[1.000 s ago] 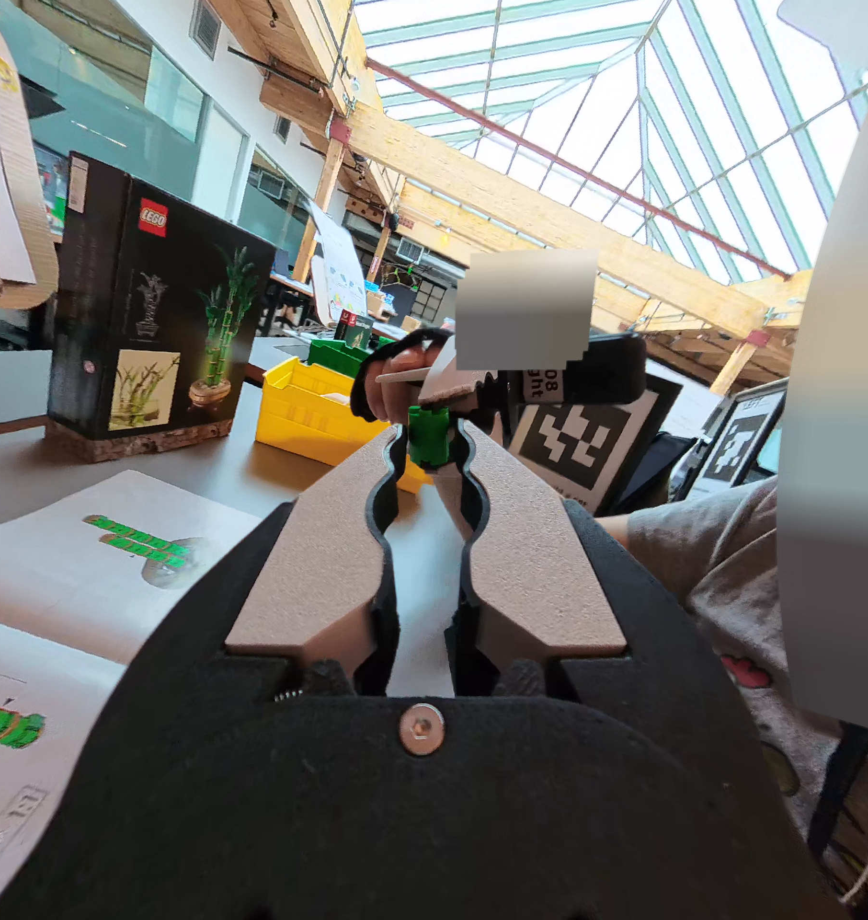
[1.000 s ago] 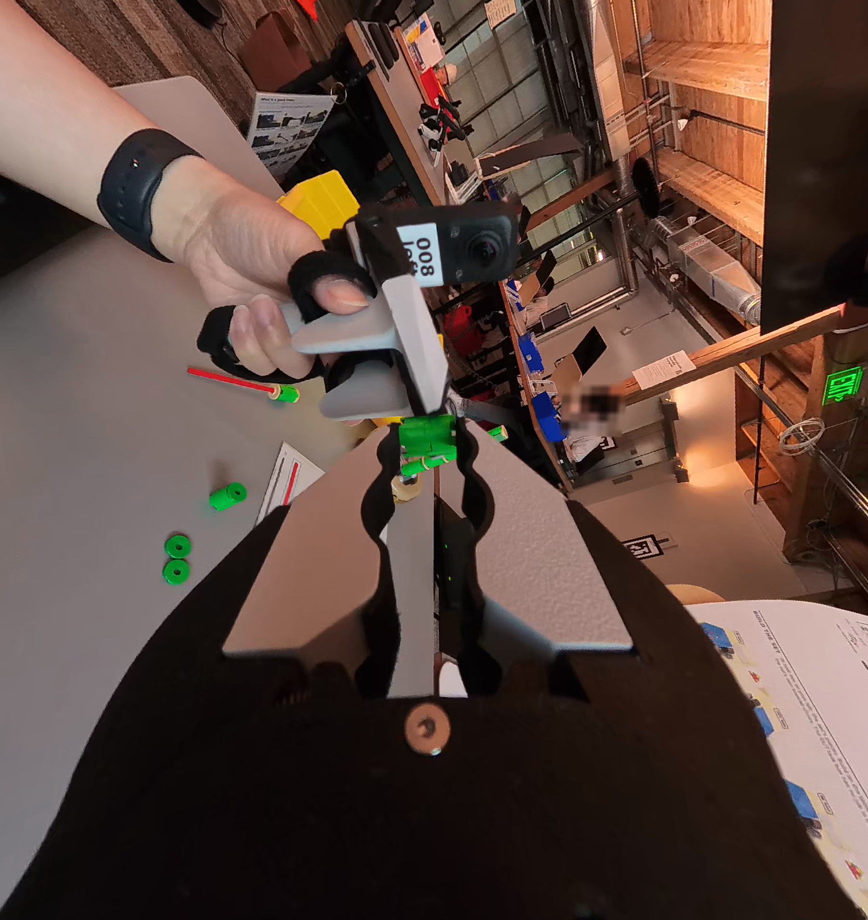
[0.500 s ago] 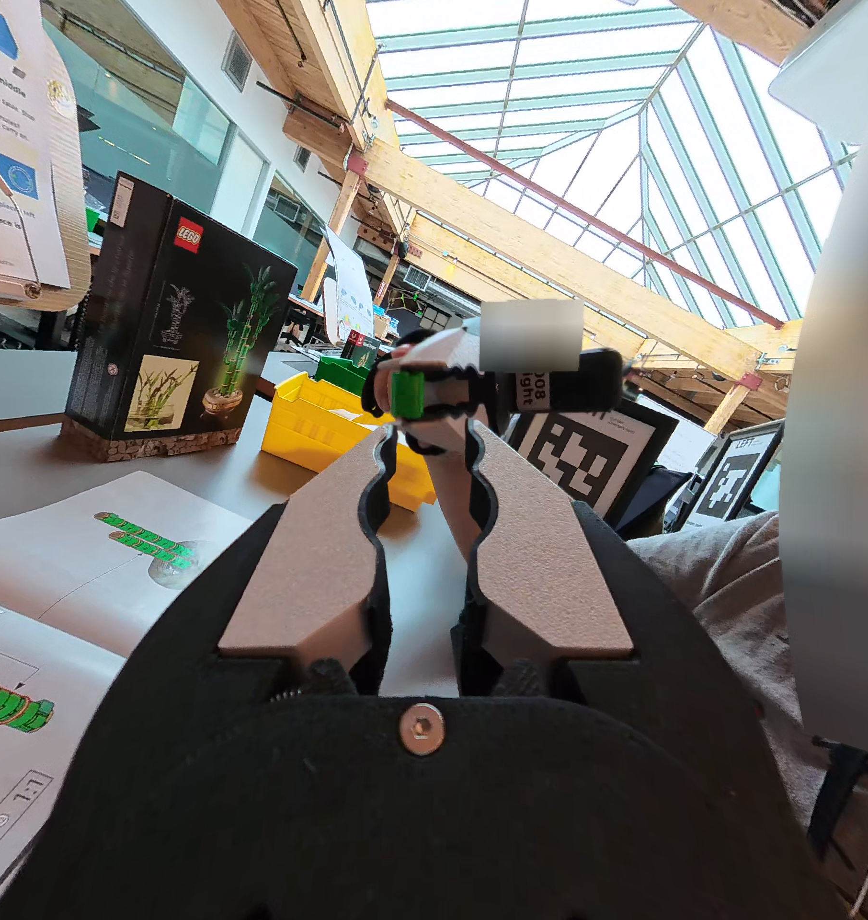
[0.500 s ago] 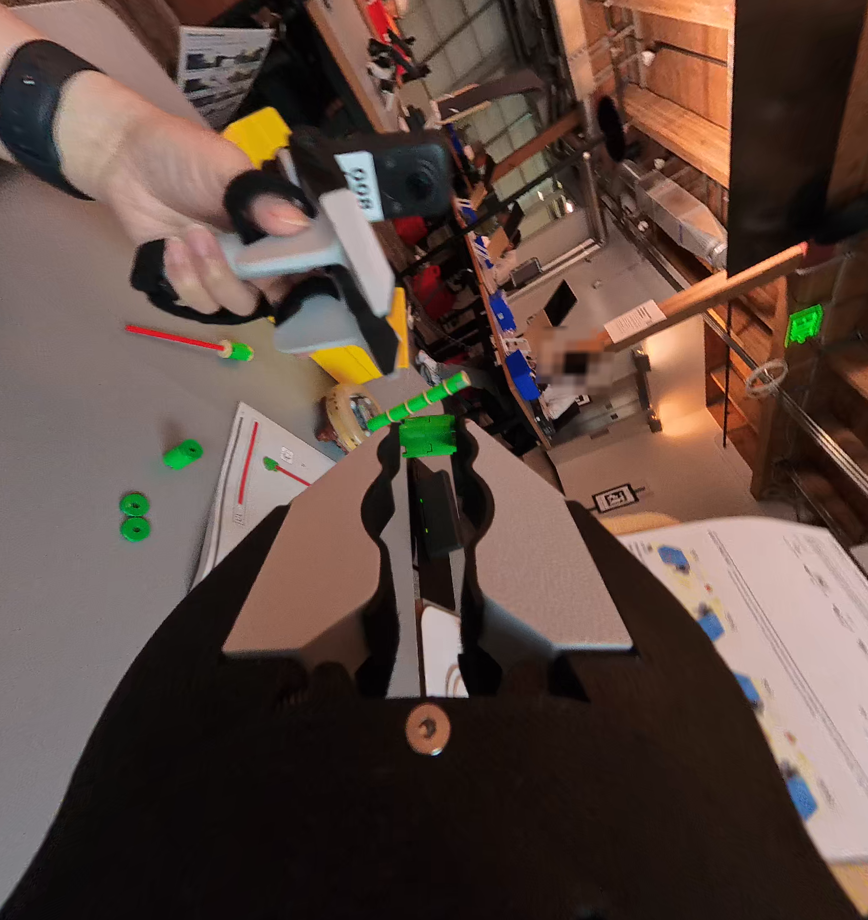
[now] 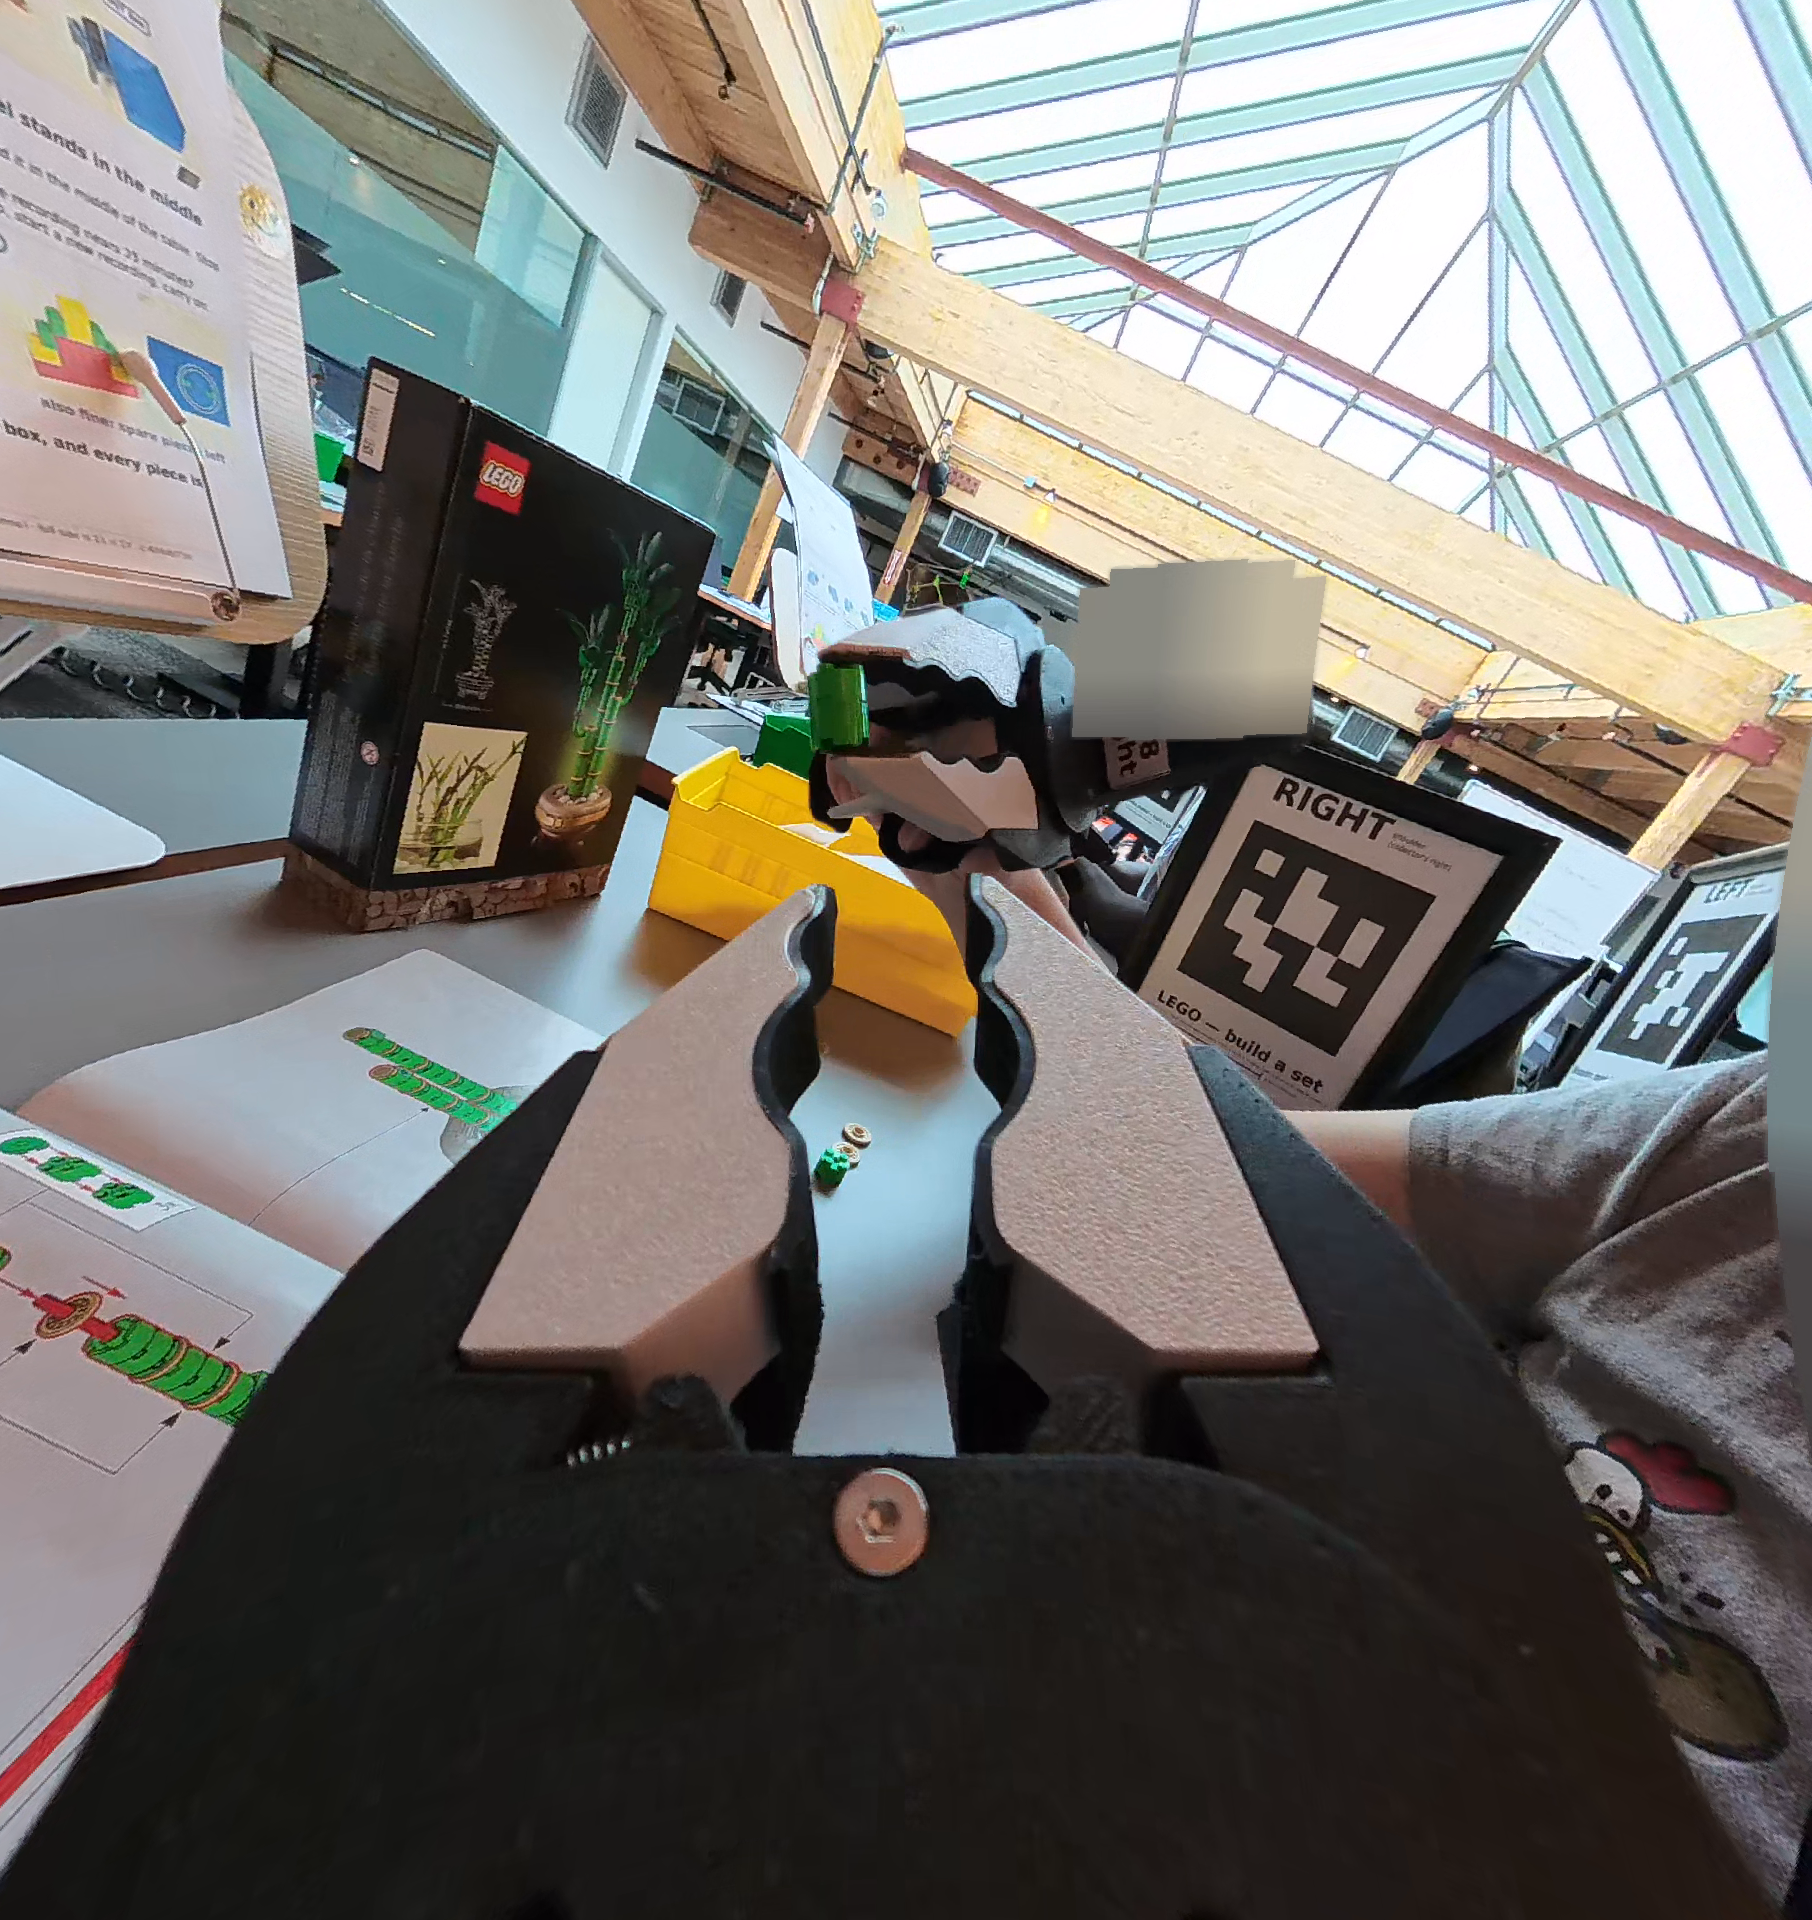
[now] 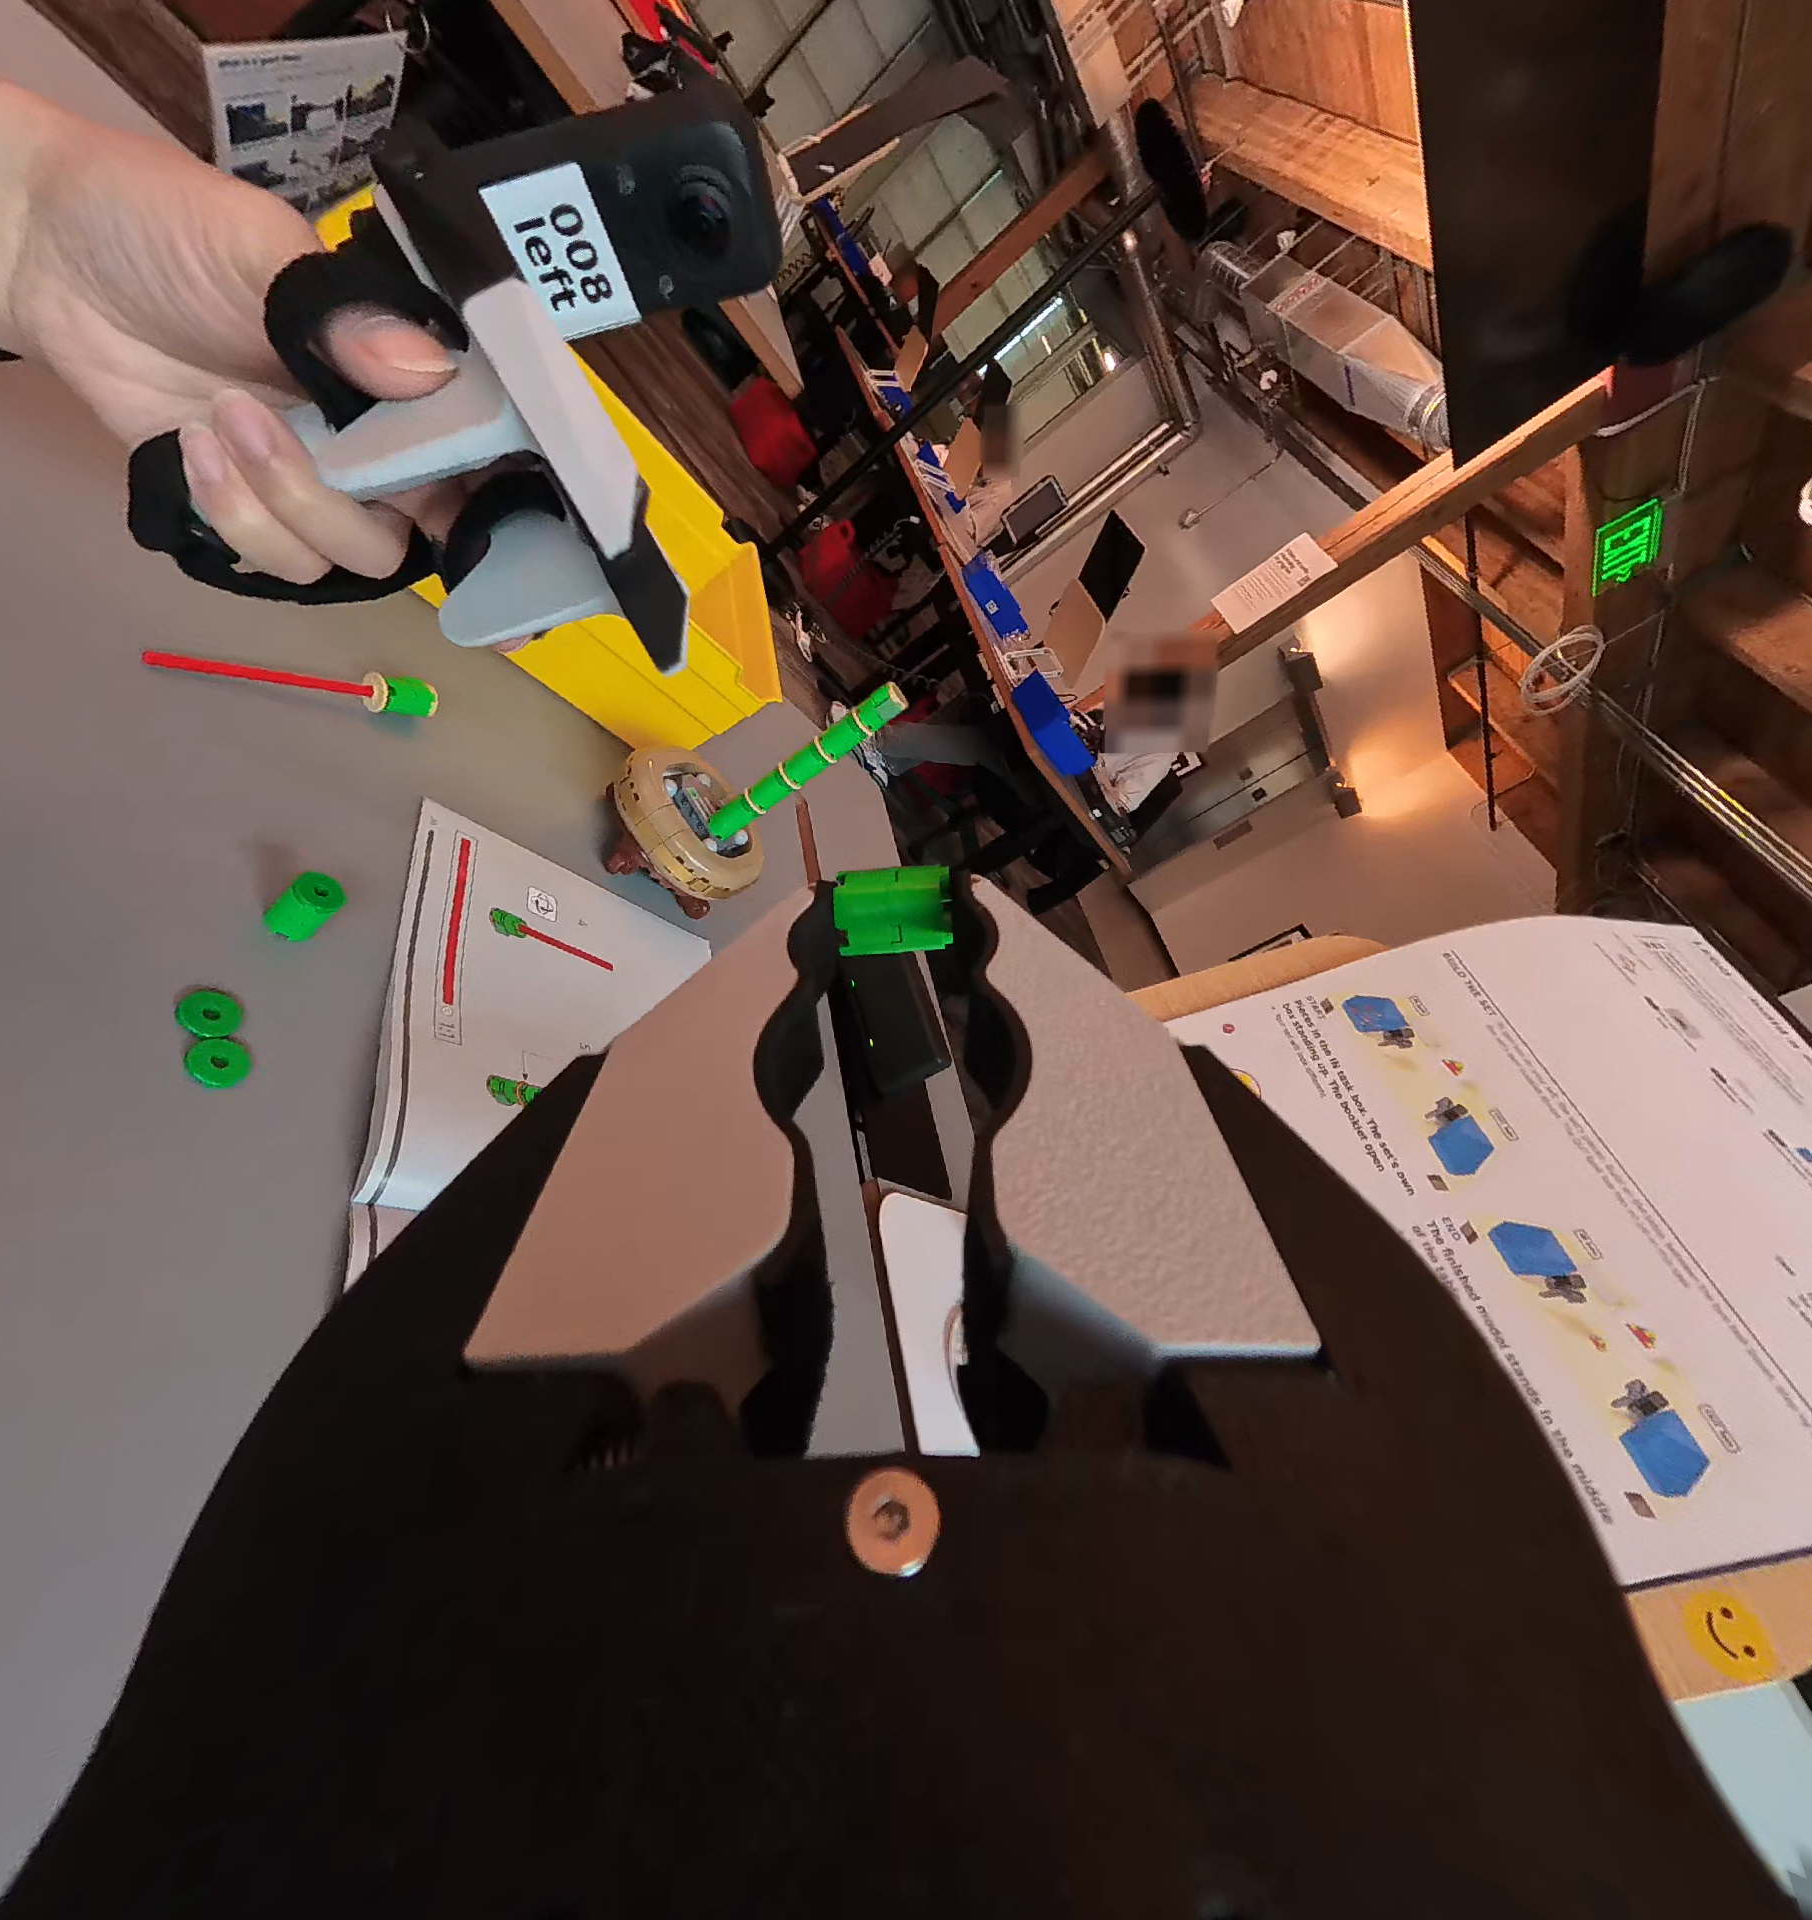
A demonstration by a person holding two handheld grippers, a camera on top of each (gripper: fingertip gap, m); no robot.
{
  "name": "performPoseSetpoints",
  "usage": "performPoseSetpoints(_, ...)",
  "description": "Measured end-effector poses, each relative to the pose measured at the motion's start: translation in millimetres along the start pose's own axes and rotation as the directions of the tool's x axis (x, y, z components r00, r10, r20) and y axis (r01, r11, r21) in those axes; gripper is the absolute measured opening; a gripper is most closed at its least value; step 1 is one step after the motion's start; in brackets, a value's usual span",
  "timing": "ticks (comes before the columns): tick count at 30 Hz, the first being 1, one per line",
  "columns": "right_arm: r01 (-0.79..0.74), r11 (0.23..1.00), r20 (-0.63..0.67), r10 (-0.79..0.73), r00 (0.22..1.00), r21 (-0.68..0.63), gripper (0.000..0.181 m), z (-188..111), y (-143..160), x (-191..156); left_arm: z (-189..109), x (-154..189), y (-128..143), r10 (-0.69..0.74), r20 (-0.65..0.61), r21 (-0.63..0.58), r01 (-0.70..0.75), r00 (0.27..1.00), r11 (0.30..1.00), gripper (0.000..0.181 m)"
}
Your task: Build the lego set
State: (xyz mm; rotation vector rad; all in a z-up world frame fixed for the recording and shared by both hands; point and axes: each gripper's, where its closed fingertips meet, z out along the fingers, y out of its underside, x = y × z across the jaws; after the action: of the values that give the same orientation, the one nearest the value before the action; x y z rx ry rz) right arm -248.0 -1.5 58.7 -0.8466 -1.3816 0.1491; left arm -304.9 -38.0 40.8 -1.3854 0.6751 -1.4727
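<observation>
My left feed bright: daylight through glass roof, slight glare. Right feed dimmer, warm; paper sheet blurred. Fisheye bending edges.

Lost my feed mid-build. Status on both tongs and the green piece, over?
Right tongs shut on green cylinder stack, held aloft. Left tongs open, empty. Bamboo stalk stands in tan pot; path between looks clear.

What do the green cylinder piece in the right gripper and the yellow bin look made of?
Green cylinder piece: likely hard moulded plastic, with crisp edges and a slight sheen. Yellow bin: also plastic by its look, with a uniform glossy colour and ribbed moulded walls. The right gripper pinches the piece without visibly denting it.
</observation>
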Motion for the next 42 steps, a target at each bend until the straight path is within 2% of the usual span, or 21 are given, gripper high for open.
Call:
performPoseSetpoints(16, 0.127, 0.992, 0.030, -0.127, 0.991, 0.021, 0.021, 4, -31, -13, 0, -3, 2, 0.021, 0.017, -0.017, -0.021, 1.000, 1.000, 0.022)
performPoseSetpoints(28, 0.232, 0.973, 0.067, -0.231, 0.971, -0.009, 0.021, 9, -35, -28, 0, -2, 3, 0.047, 0.027, -0.026, -0.046, 0.999, 0.999, 0.022)
performPoseSetpoints(32, 0.280, 0.960, 0.065, -0.279, 0.958, 0.000, 0.021, 11, -39, -32, 0, -2, 2, 0.094, 0.045, -0.023, -0.093, 0.994, 0.995, 0.023)
performPoseSetpoints(39, 0.351, 0.931, 0.036, -0.355, 0.934, 0.097, 0.021, 20, -57, -50, 11, 23, 8, 0.238, -0.034, -0.026, -0.239, 0.971, 0.971, 0.038)
performPoseSetpoints(42, 0.341, 0.934, 0.061, -0.349, 0.935, 0.110, 0.021, 24, -57, -58, 13, 31, 7, 0.205, -0.068, -0.009, -0.206, 0.976, 0.978, 0.033)
